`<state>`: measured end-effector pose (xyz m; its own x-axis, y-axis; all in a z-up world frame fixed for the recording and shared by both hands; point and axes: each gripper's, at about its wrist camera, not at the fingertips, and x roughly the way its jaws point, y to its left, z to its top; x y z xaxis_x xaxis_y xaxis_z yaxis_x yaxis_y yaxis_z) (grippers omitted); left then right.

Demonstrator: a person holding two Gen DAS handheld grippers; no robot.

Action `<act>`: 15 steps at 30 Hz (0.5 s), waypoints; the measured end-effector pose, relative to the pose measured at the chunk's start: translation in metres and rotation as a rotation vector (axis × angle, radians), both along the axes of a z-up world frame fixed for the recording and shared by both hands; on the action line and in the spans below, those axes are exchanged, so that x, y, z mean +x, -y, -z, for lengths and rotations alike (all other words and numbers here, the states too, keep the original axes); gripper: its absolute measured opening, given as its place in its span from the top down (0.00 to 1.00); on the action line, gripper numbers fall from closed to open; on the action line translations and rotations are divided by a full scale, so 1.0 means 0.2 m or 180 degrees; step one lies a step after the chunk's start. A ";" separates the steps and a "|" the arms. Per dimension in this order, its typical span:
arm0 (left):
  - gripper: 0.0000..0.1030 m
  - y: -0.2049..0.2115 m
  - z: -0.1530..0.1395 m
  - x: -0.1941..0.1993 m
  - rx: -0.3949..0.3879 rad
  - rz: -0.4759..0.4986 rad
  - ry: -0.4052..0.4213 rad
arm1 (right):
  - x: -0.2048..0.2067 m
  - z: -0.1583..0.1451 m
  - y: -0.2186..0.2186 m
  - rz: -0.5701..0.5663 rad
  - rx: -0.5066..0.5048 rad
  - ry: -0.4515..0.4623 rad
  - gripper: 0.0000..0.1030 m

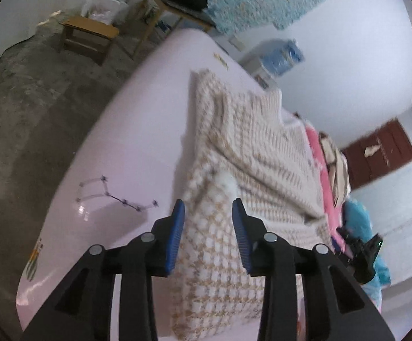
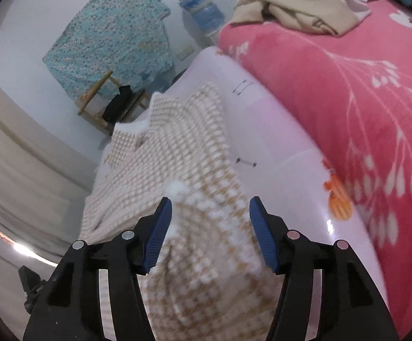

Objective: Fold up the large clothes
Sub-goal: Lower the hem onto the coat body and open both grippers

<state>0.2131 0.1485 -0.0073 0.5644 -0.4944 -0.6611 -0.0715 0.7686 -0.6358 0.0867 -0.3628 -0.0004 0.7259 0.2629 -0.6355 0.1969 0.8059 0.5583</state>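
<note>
A pale lilac worktop runs ahead of me, with a pink bedspread to the right of my right claw. The checked knit sweater lies heaped between both claws. My left claw and right claw are both spread, fabric bunched between the fingers but not pinched. I judge I'm mid-grasp on the near edge; next I'd close both, then lift forward.

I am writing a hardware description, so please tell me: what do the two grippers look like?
Both look alike. The left gripper and right gripper have matte black plastic linkage arms with triangular cut-outs and round silver pivot pins. Each finger carries a blue ribbed pad. No cables, sleeves or markings are visible.
</note>
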 end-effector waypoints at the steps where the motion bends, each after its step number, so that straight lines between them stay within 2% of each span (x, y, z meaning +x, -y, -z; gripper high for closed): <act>1: 0.68 0.00 -0.03 -0.02 0.0056 -0.0010 0.0058 | -0.03 -0.02 0.00 -0.0004 -0.0021 0.0050 0.46; 3: 0.67 0.05 -0.10 -0.08 0.0193 0.0126 0.0242 | -0.10 -0.10 -0.05 -0.0132 -0.0187 0.0204 0.46; 5: 0.67 0.18 -0.17 -0.16 0.0352 0.0464 0.0430 | -0.18 -0.17 -0.17 -0.0428 -0.0391 0.0314 0.46; 7: 0.67 0.32 -0.18 -0.22 0.0485 0.0791 0.0456 | -0.24 -0.18 -0.31 -0.0722 -0.0601 0.0279 0.46; 9: 0.67 0.43 -0.16 -0.28 0.0587 0.1036 0.0373 | -0.31 -0.16 -0.42 -0.0893 -0.0725 0.0200 0.46; 12: 0.65 0.51 -0.11 -0.39 0.0641 0.1256 0.0248 | -0.42 -0.10 -0.42 -0.0843 -0.0679 -0.0022 0.43; 15: 0.54 0.49 -0.02 -0.52 0.0477 0.1225 0.0071 | -0.56 -0.04 -0.34 -0.0593 -0.0516 -0.0185 0.35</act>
<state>0.1083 0.0512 -0.0027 0.3722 -0.5712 -0.7315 0.2517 0.8208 -0.5128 -0.0247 -0.2956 0.0084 0.6355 0.2798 -0.7197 0.0648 0.9094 0.4107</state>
